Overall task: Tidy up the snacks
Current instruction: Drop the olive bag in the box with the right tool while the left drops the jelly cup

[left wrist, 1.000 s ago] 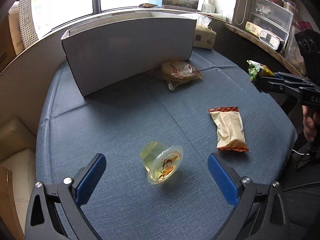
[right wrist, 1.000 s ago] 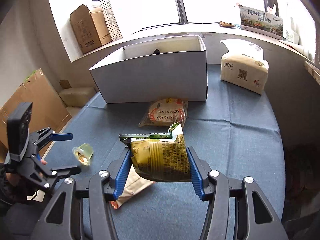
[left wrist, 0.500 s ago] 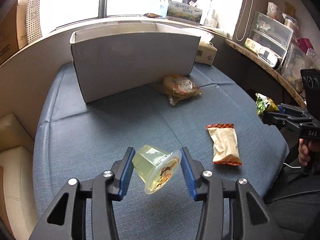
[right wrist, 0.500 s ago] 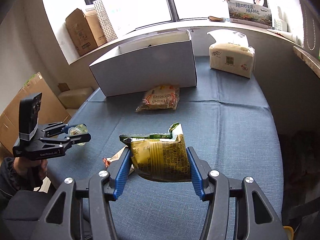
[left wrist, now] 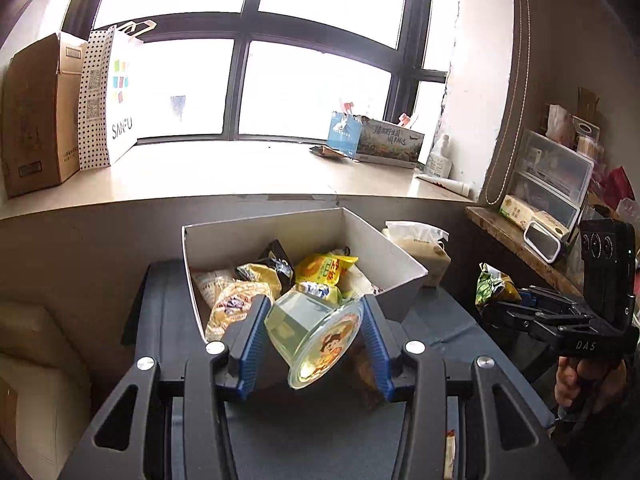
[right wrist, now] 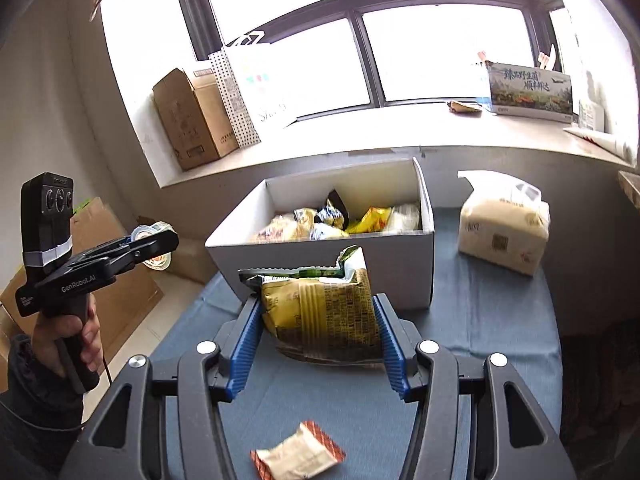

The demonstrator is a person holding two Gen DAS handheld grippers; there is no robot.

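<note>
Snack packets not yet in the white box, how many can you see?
3: a jelly cup in the left hand-held gripper, a yellow packet in the right hand-held gripper, a beige packet on the table. Others may be hidden.

"SANFU" is printed on the white shopping bag (left wrist: 120,96) on the windowsill's left end. "DAS" marks the right gripper (left wrist: 508,304); "GenRobot.AI" marks the left gripper (right wrist: 154,246).

Black claw (left wrist: 312,346), blue ribbed pads, silver screws, seemingly dark sleeve
</note>
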